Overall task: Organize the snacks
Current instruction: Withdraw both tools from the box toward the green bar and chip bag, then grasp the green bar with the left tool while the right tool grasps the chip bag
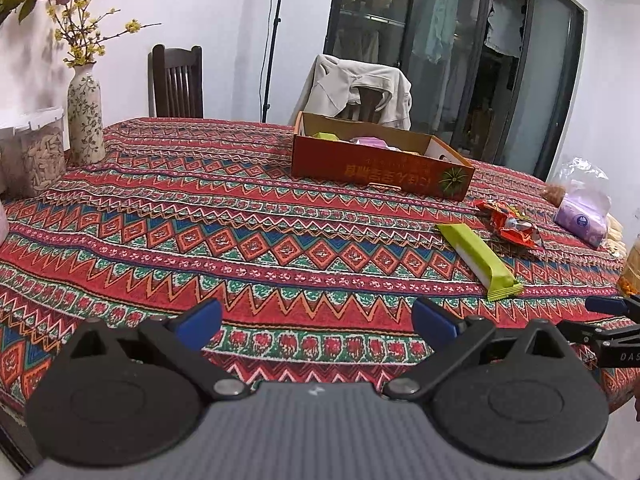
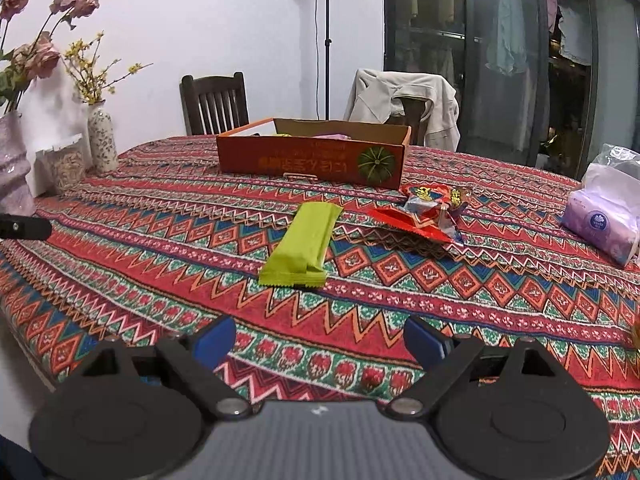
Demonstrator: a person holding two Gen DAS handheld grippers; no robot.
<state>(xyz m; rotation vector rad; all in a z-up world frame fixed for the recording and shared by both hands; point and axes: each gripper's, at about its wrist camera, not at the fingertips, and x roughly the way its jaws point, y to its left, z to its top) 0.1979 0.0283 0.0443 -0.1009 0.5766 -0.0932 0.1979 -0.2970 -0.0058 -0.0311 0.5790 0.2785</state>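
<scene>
A green snack bar lies flat on the patterned tablecloth. A red snack packet lies just beyond it to the right. An orange cardboard box stands farther back and holds a few snacks. My left gripper is open and empty above the cloth, left of the green bar. My right gripper is open and empty, just short of the green bar. The right gripper's fingers show at the right edge of the left wrist view.
A floral vase and a clear jar stand at the table's left. A purple tissue pack in a plastic bag lies at the right. Two chairs stand behind the table.
</scene>
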